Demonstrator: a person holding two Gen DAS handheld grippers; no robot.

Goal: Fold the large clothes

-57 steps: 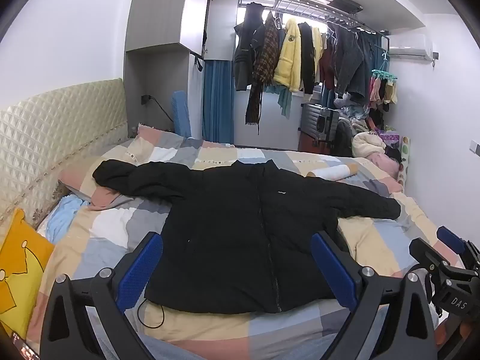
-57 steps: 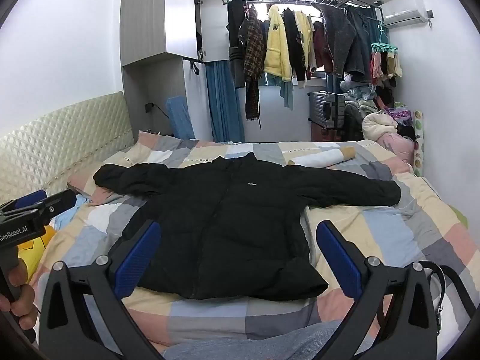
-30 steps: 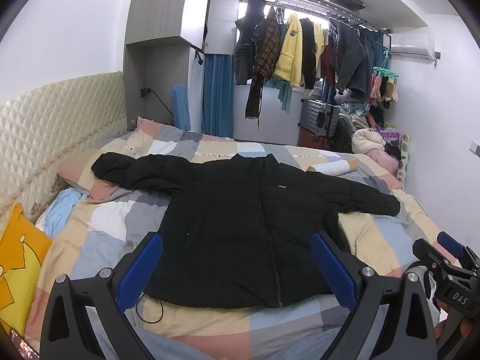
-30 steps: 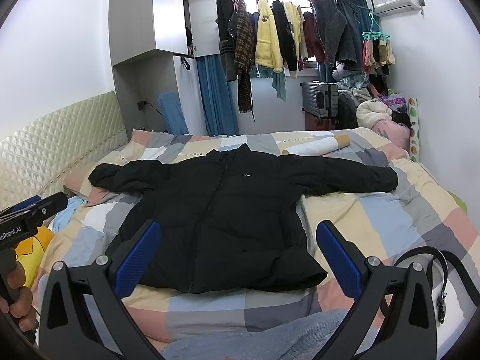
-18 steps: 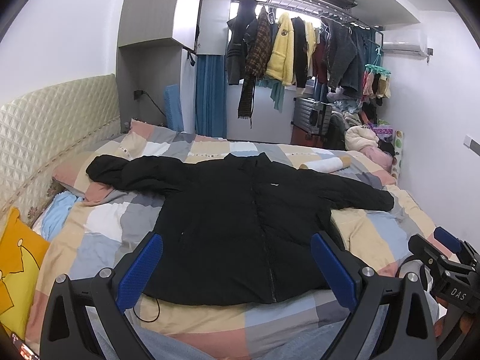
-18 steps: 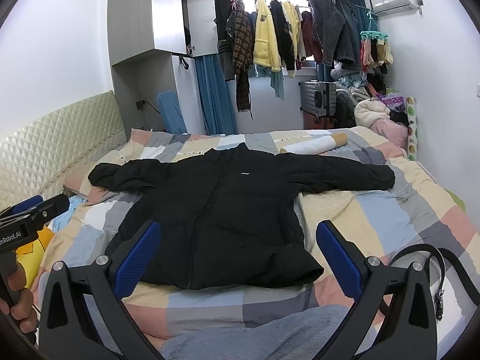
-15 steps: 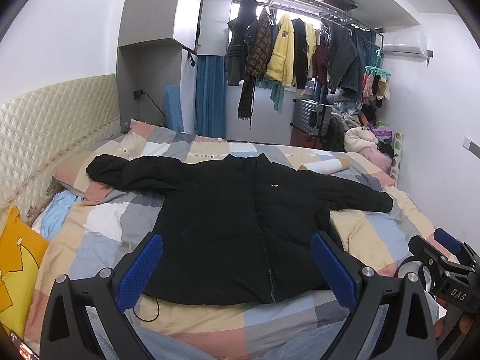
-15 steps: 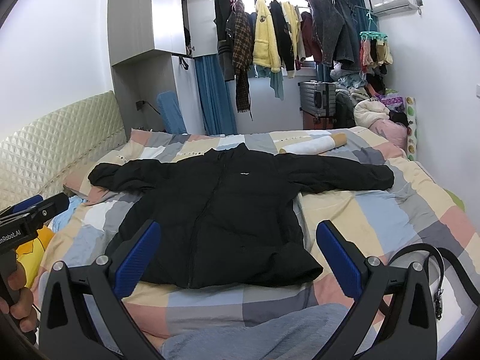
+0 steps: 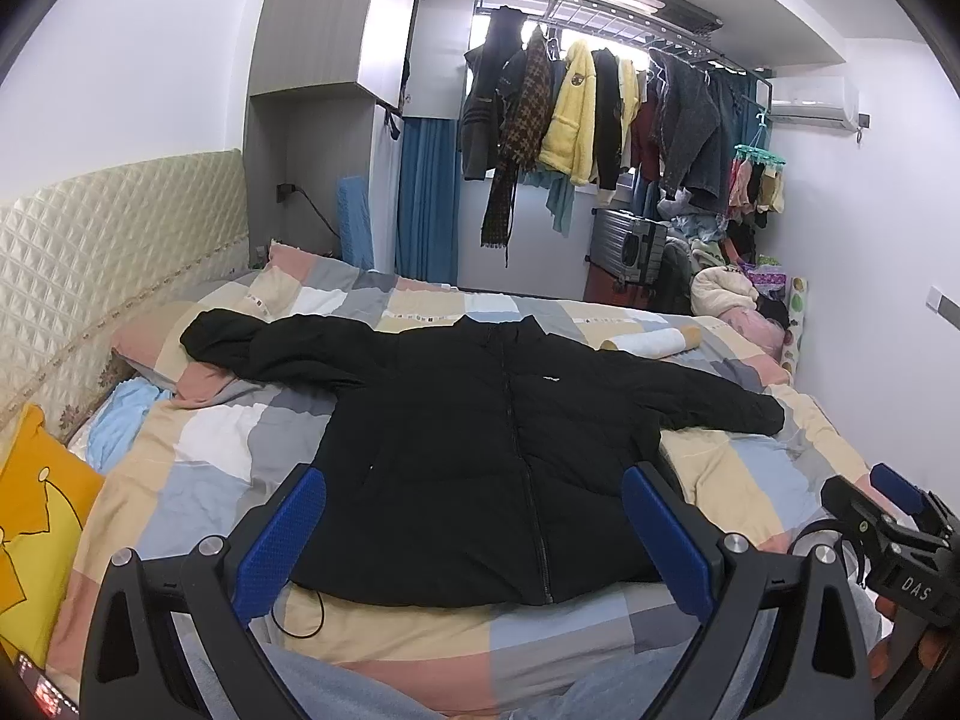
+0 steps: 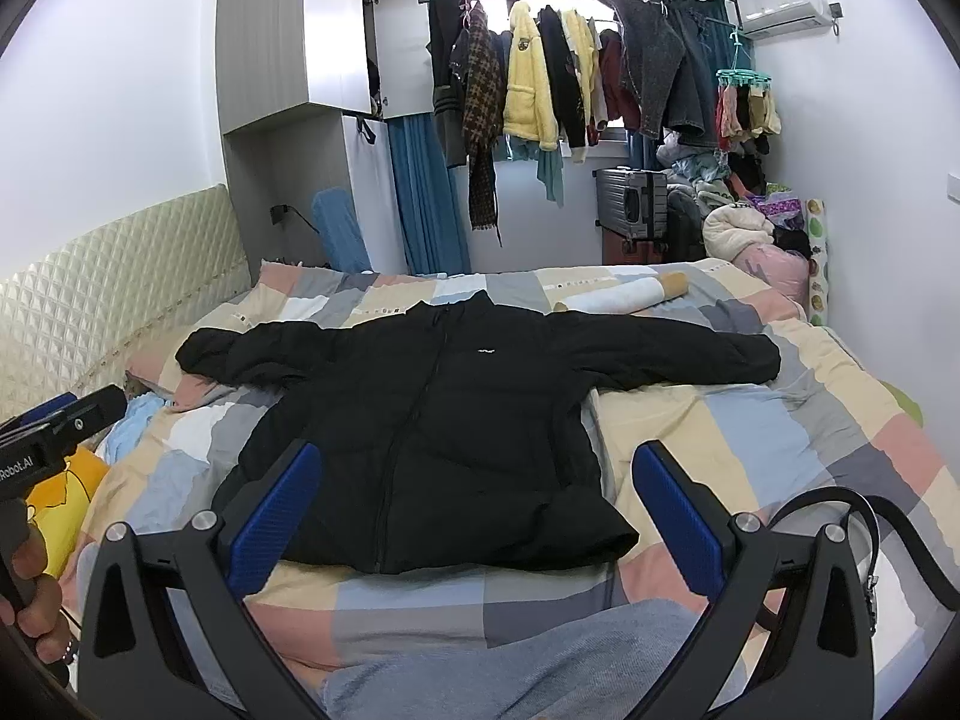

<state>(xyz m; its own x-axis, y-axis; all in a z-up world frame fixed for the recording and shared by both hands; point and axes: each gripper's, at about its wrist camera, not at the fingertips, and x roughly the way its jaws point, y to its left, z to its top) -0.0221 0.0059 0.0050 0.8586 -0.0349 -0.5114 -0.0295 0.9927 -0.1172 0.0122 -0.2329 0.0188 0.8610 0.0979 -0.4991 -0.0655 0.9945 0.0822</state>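
A black padded jacket (image 9: 480, 438) (image 10: 444, 414) lies flat on the bed, front up, zipped, both sleeves spread out sideways. Its hem faces me, its collar points toward the far wall. My left gripper (image 9: 474, 531) hovers open just short of the hem, blue pads wide apart with nothing between them. My right gripper (image 10: 477, 510) is open too, held above the hem at about the same distance. Each gripper shows at the edge of the other's view, with a hand on the handle.
The bed has a patchwork cover (image 10: 780, 438). A yellow cushion (image 9: 36, 516) lies at left, a rolled white towel (image 10: 624, 295) beyond the jacket. A black cable (image 9: 300, 618) lies near the left hem. Padded headboard (image 9: 90, 252) at left; hanging clothes (image 10: 540, 90) and a suitcase (image 10: 630, 204) behind.
Both grippers have drawn back and risen slightly, so the jacket sits a little farther off. The jacket itself has not moved and neither gripper has changed its opening.
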